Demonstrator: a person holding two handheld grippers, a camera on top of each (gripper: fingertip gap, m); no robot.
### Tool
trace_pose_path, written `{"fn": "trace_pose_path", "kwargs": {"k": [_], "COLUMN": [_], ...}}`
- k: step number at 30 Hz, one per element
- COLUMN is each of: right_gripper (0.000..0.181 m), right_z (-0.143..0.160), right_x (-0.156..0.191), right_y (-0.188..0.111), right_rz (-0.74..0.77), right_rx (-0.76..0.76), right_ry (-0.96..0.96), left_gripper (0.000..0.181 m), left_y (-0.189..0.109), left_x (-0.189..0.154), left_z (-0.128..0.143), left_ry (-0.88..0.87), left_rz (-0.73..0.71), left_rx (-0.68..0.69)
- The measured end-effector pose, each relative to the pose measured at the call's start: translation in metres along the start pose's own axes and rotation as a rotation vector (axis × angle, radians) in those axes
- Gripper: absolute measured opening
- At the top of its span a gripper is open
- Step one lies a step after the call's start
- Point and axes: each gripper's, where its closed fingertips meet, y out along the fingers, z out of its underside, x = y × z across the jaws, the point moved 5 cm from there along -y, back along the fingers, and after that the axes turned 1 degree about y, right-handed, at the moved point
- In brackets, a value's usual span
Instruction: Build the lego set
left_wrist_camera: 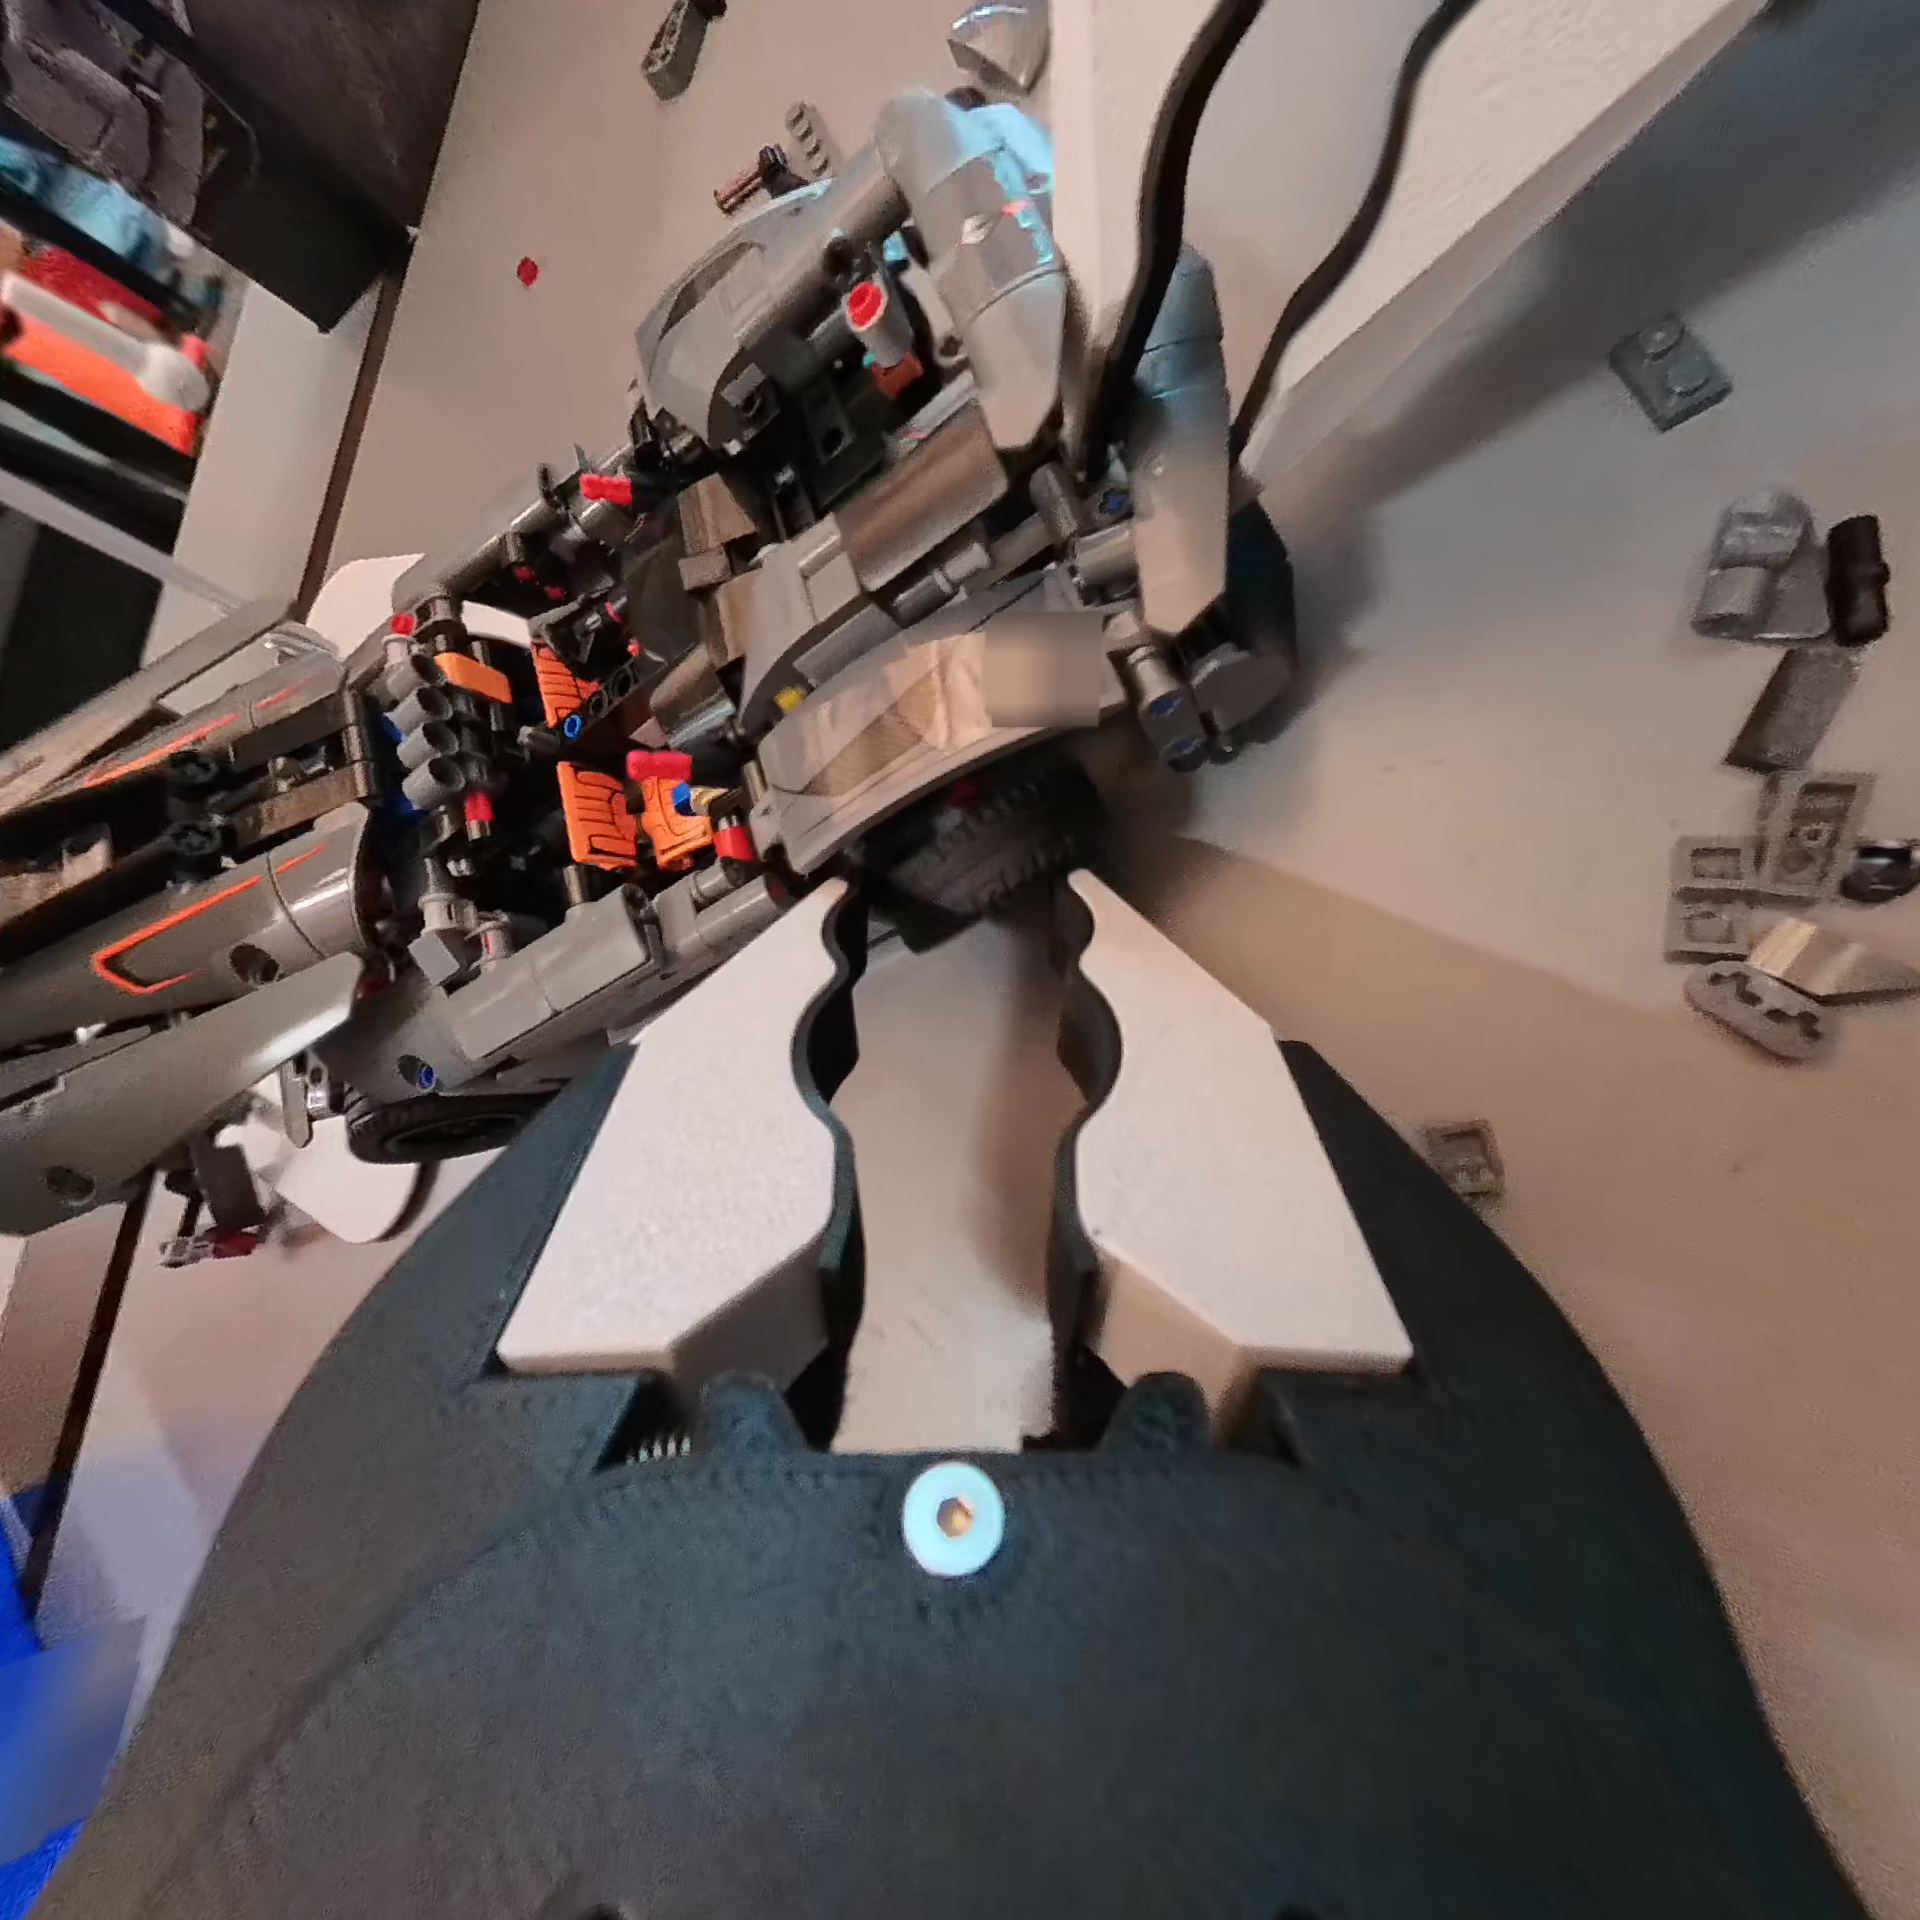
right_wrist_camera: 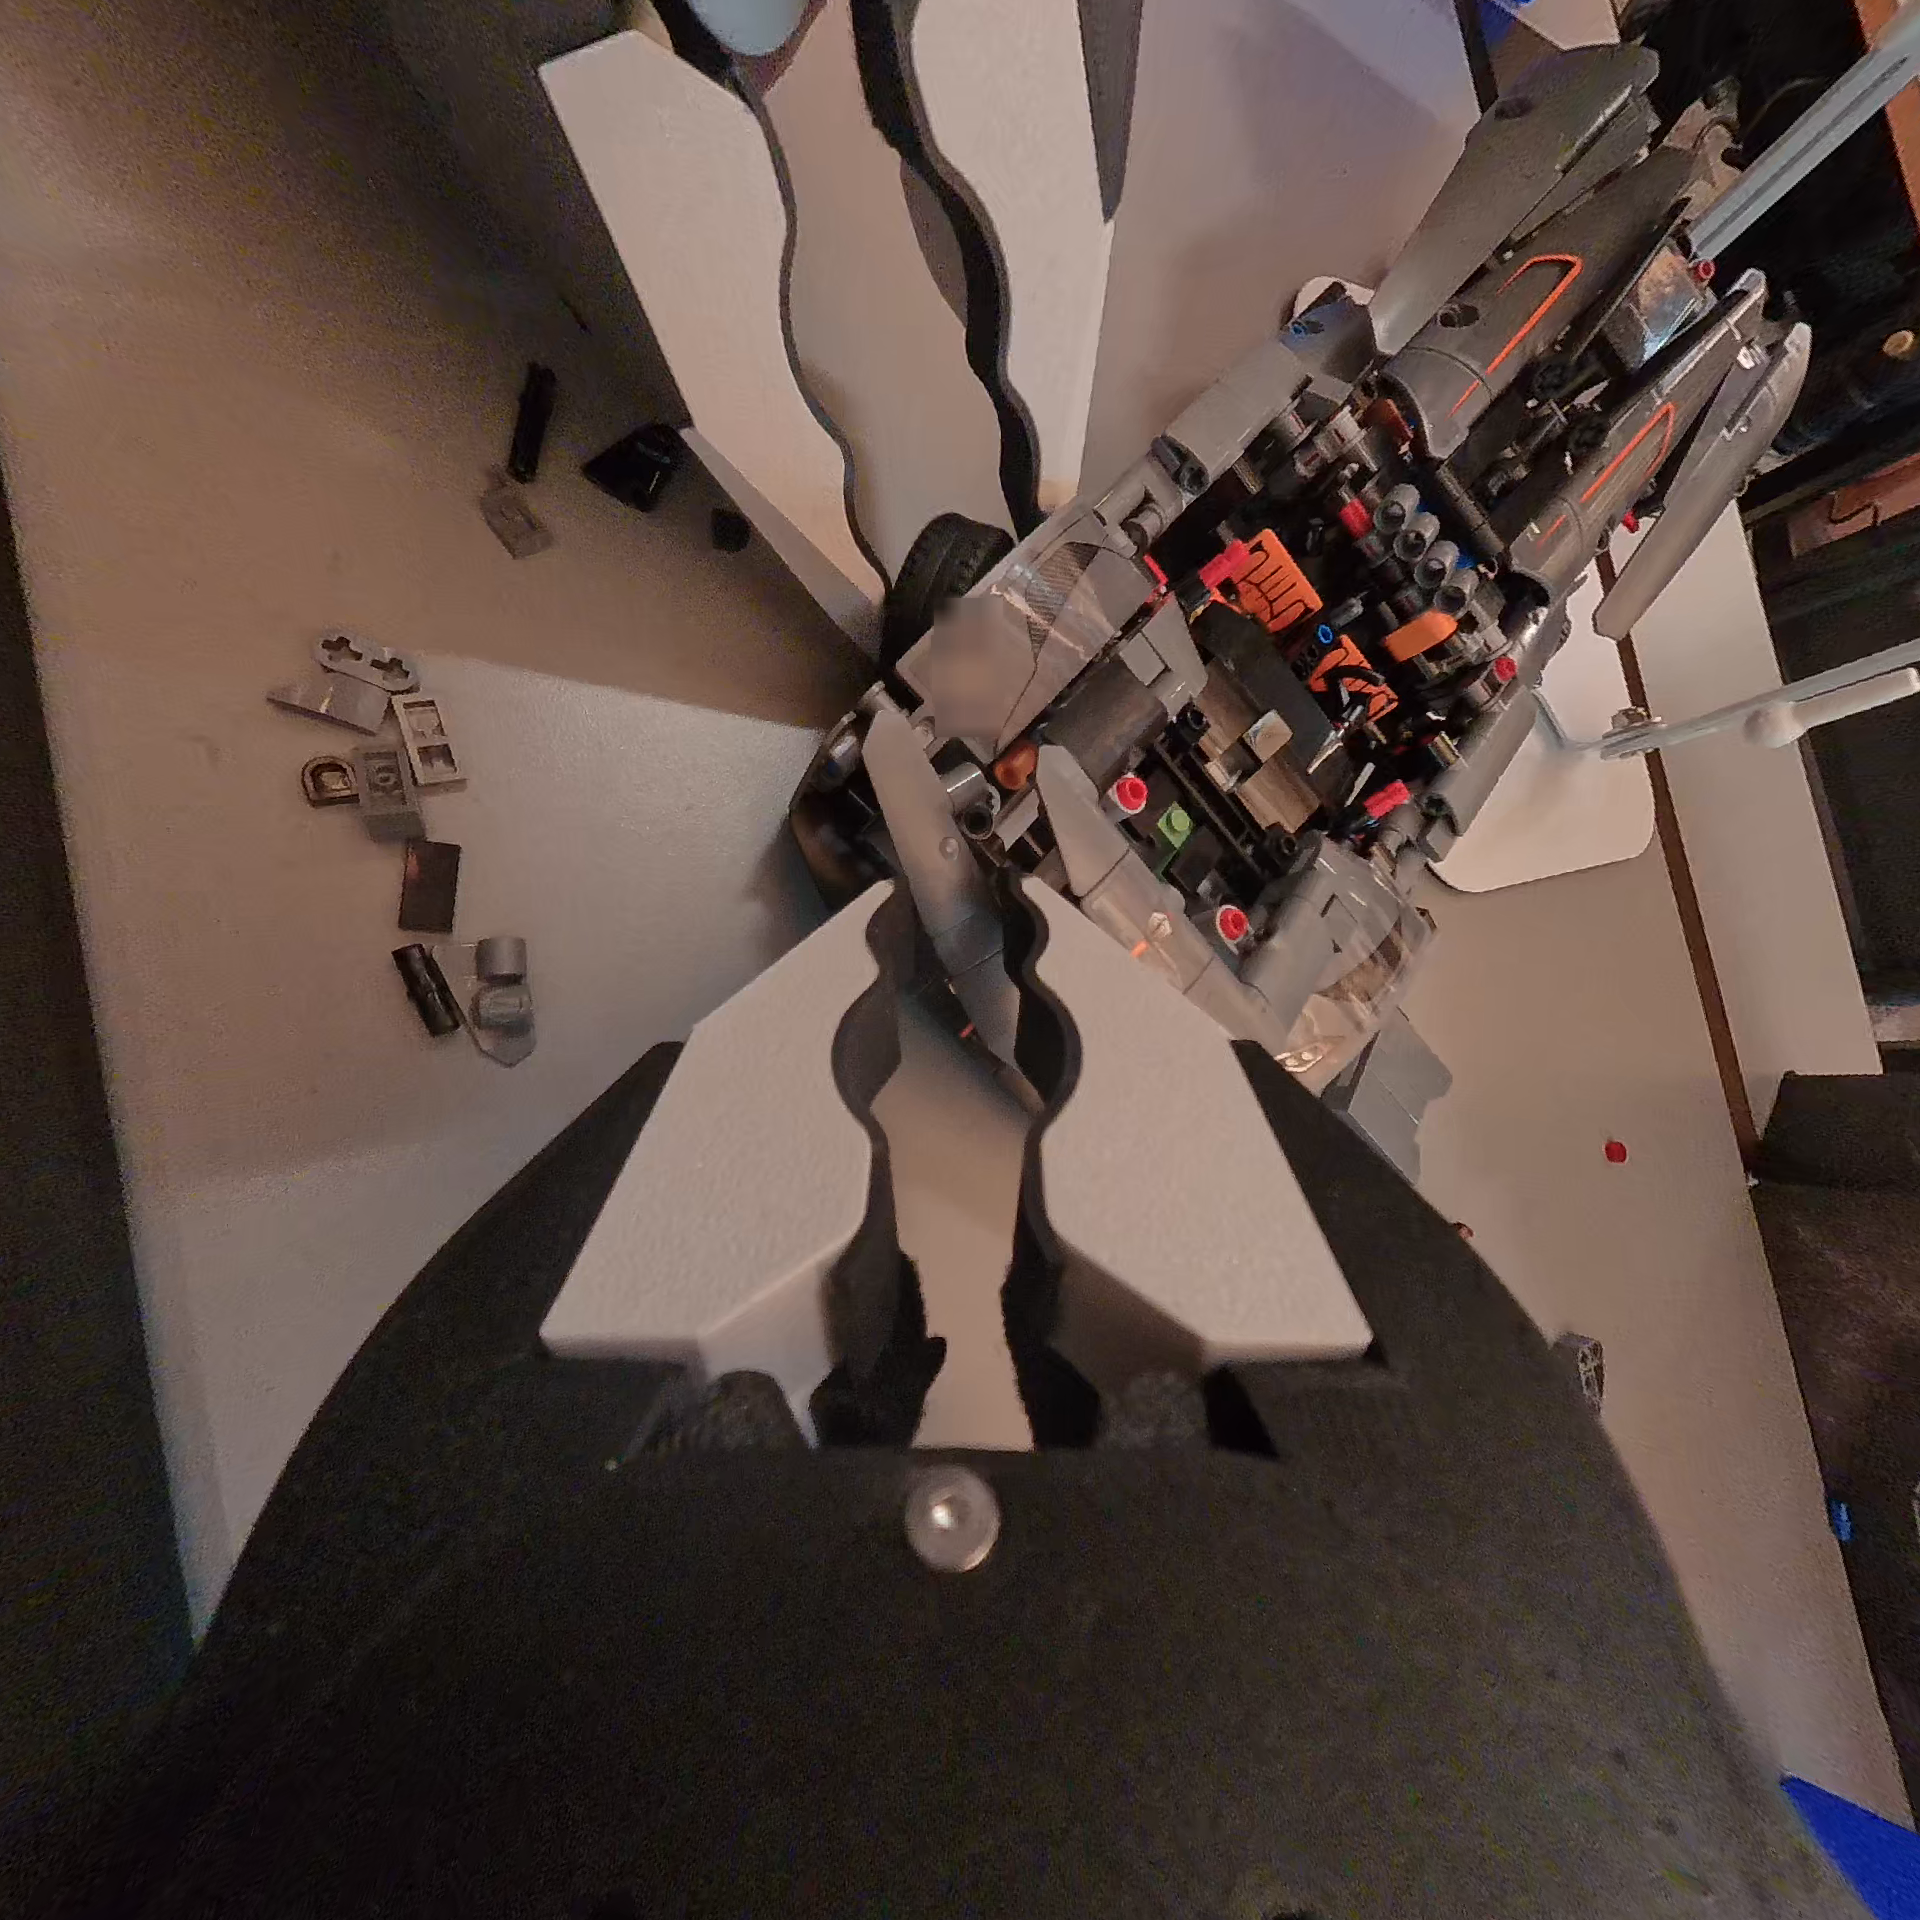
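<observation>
A grey lego car (left_wrist_camera: 831, 582) with orange and red inner parts lies on the white table (left_wrist_camera: 1403, 935), partly built and open on top. My left gripper (left_wrist_camera: 961, 888) is shut on the car's black wheel (left_wrist_camera: 977, 842) at the near side. My right gripper (right_wrist_camera: 961, 899) is shut on a long grey side panel (right_wrist_camera: 935, 831) at the car's (right_wrist_camera: 1299, 675) front end. In the right wrist view the left gripper (right_wrist_camera: 961, 551) clamps the wheel (right_wrist_camera: 940, 556) from the far side. In the left wrist view the right gripper (left_wrist_camera: 1169, 447) reaches in from the upper right.
Loose grey and black pieces lie in clusters on the table (left_wrist_camera: 1766, 894), (left_wrist_camera: 1777, 582), (right_wrist_camera: 395, 748), (right_wrist_camera: 468, 987). A small red piece (right_wrist_camera: 1614, 1150) lies apart. The table's edge (right_wrist_camera: 1704, 935) runs behind the car's tail, with dark clutter beyond. The gap from one gripper's tips to the other's is roughly 7 cm.
</observation>
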Motion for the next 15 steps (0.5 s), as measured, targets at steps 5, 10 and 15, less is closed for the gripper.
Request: {"fn": "trace_pose_path", "kwargs": {"k": [5,10,15], "right_gripper": [0.014,0.014,0.014], "right_z": [0.002,0.001,0.001], "right_x": [0.000,-0.001,0.000], "right_y": [0.001,0.000,0.001], "right_rz": [-0.003,-0.003,-0.005], "right_rx": [0.007,-0.003,-0.005], "right_ry": [-0.002,0.004,0.001], "left_gripper": [0.037,0.033,0.027], "left_y": [0.002,-0.006,-0.011], "left_x": [-0.001,-0.001,-0.003], "left_z": [0.002,0.008,0.015], "left_ry": [-0.008,0.026,0.147], "left_rz": [0.061,0.088,0.061], "left_rx": [-0.032,-0.041,-0.036]}}
